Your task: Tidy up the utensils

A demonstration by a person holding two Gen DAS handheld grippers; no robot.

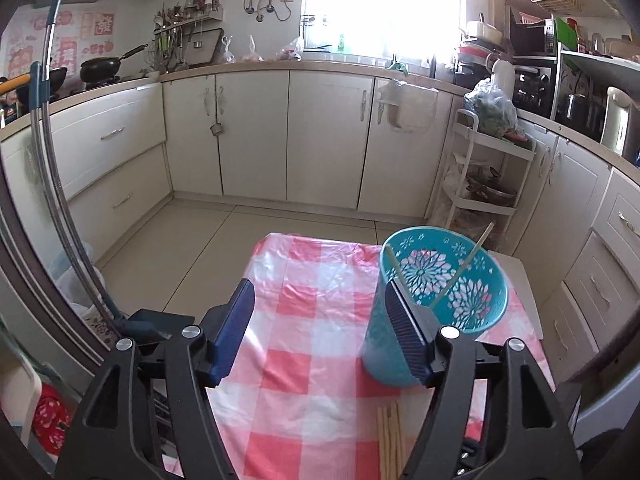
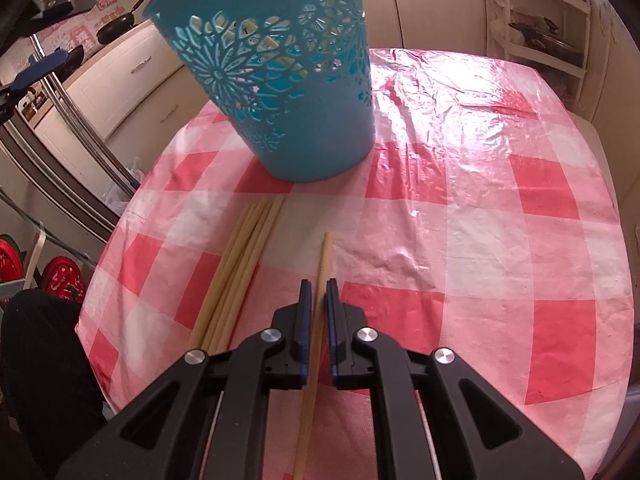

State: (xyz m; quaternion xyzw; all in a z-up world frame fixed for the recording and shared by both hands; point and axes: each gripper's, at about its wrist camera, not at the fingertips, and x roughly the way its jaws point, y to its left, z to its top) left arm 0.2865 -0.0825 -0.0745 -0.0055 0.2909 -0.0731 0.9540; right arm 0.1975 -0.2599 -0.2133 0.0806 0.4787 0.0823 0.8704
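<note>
Table (image 2: 480,208): covered with a pink-and-white checked plastic cloth (image 1: 312,320), wrinkled and glossy toward the far side.

Basket (image 2: 280,80): teal plastic, cut-out flower pattern, upright on the cloth toward the table's far left in my right view. Two chopsticks (image 1: 460,276) lean inside it, tips above the rim.

Bundle (image 2: 236,268): several pale chopsticks lying side by side on the cloth, just in front of the basket, ends pointing toward it. In my left view their ends show at the bottom edge (image 1: 390,440), partly hidden behind my gripper's right finger.

Single chopstick (image 2: 324,264): lying apart from the bundle, just to its right, running back between my right fingers.

Left gripper (image 1: 320,320): released, jaws wide apart, nothing between them but bare cloth. Its right finger stands in front of the basket's near wall and hides part of it.

Right gripper (image 2: 316,292): jaws drawn in close on either side of the single chopstick; whether the pads actually press it I cannot tell.

Surroundings: cream kitchen cabinets (image 1: 280,132) around the room, a bright window (image 1: 380,4), a white tiered rack (image 1: 488,184) with pots beside the table, pans (image 1: 100,68) on the counter at left.
</note>
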